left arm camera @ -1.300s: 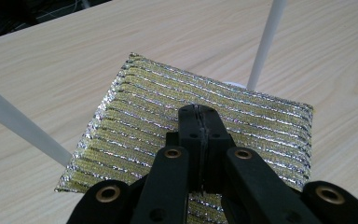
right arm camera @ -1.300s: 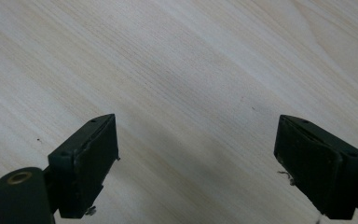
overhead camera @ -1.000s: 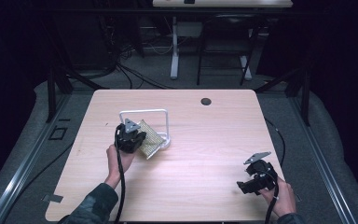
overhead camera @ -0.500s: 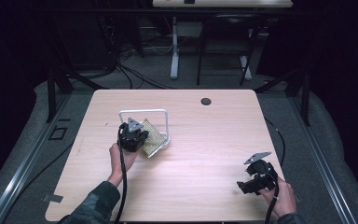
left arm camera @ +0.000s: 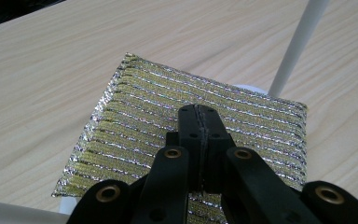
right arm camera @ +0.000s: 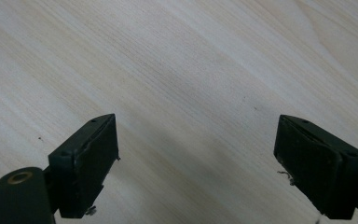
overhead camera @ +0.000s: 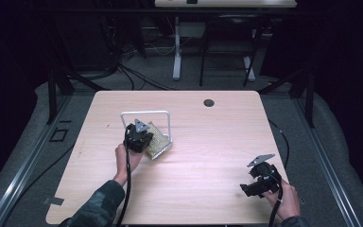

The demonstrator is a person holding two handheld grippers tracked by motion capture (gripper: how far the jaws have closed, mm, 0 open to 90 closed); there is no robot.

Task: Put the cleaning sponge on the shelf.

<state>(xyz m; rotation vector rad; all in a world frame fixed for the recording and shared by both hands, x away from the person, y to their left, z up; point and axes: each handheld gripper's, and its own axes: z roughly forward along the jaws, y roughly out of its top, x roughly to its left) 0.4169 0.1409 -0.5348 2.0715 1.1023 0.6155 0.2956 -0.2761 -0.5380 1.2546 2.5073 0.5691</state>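
Observation:
A gold and silver striped scouring pad [left arm camera: 135, 116] lies tilted on the base of a small white wire rack [overhead camera: 145, 112] left of the table's middle. My left gripper [left arm camera: 198, 112] points down at the pad [overhead camera: 158, 139] with its jaws pressed together and nothing visible between them. I cannot tell whether its tips touch the pad. One white upright of the rack [left arm camera: 293, 51] rises just beyond the pad. In the high view the left gripper [overhead camera: 142, 137] sits at the rack's near side. My right gripper [right arm camera: 198, 163] hovers open over bare wood near the table's front right corner [overhead camera: 246, 190].
The light wooden table [overhead camera: 217, 142] has a dark round cable hole [overhead camera: 209, 102] near its far edge. Black cables trail from both grippers toward the front edge. Another desk's legs [overhead camera: 176, 47] and floor cables stand beyond the table.
My left gripper has crept slightly toward the far side, further over the pad. The right gripper has stayed where it was.

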